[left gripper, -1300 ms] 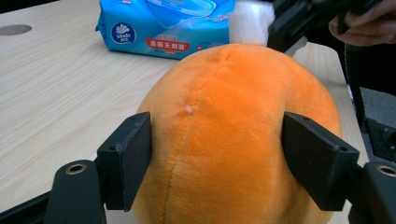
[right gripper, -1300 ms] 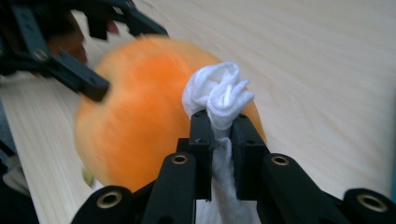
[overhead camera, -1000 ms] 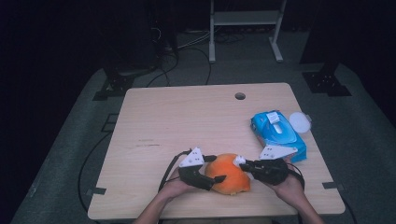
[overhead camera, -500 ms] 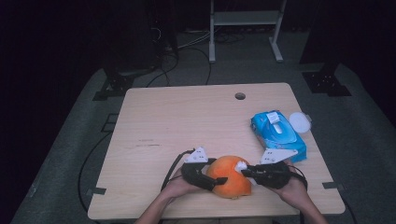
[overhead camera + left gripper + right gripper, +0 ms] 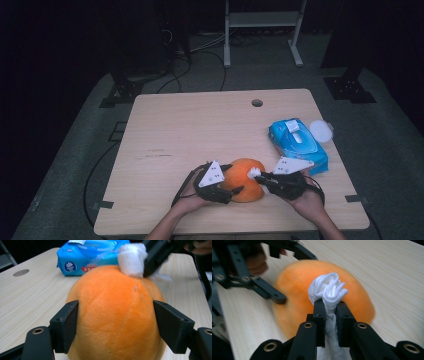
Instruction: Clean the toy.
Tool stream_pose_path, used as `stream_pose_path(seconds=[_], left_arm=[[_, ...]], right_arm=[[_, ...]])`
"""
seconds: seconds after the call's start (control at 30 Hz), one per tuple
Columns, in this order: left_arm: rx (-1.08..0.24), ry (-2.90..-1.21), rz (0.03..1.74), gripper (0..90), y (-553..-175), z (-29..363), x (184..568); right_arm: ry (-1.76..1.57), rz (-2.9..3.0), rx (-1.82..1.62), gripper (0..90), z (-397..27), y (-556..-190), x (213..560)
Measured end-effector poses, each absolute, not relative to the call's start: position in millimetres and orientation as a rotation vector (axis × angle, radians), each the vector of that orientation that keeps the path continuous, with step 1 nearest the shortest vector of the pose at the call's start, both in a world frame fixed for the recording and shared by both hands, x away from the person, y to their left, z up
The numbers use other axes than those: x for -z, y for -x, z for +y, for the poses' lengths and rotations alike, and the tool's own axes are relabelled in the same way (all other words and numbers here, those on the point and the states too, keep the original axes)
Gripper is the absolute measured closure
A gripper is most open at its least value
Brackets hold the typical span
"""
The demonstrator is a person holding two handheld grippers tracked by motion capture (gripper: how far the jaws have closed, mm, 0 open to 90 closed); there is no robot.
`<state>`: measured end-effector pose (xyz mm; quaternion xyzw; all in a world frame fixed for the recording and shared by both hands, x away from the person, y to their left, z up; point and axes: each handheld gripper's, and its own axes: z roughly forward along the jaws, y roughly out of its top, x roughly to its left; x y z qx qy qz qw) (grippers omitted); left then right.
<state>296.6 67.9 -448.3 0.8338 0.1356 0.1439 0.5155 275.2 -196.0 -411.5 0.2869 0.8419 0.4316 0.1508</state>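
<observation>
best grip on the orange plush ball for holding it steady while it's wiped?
Grip the orange plush ball across its widest middle, level, from the person's side, as the left gripper does now. Round and soft, it gives under the pads, and its top stays free for the white wipe.

High view overhead; gripper views close, sharing orange plush [image 5: 115,315].

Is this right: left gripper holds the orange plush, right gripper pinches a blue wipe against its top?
Not quite. The wipe is white, not blue, as the right gripper view shows. The rest holds: left gripper around the orange plush, right gripper pinching the wipe.
</observation>
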Motion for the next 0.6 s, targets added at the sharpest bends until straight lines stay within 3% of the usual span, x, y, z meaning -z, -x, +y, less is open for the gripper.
stream_pose_path(seconds=[0.27,0.43,0.5,0.6], left_arm=[[-0.323,-2.007,0.305,21.4,-295.6,66.9,451.6],[-0.208,-1.942,0.403,9.7,-305.2,73.3,440.7],[-0.2,-1.929,0.406,10.9,-305.5,72.0,438.9],[-0.262,-1.977,0.377,20.4,-304.1,69.7,444.8]], right_arm=[[-0.889,2.385,-1.278,79.7,-201.3,-277.8,410.5],[-0.807,2.422,-1.281,79.8,-180.4,-270.8,410.8],[-0.785,2.428,-1.288,79.8,-175.9,-266.8,410.2],[-0.773,2.405,-1.263,79.7,-174.4,-264.8,409.9]])
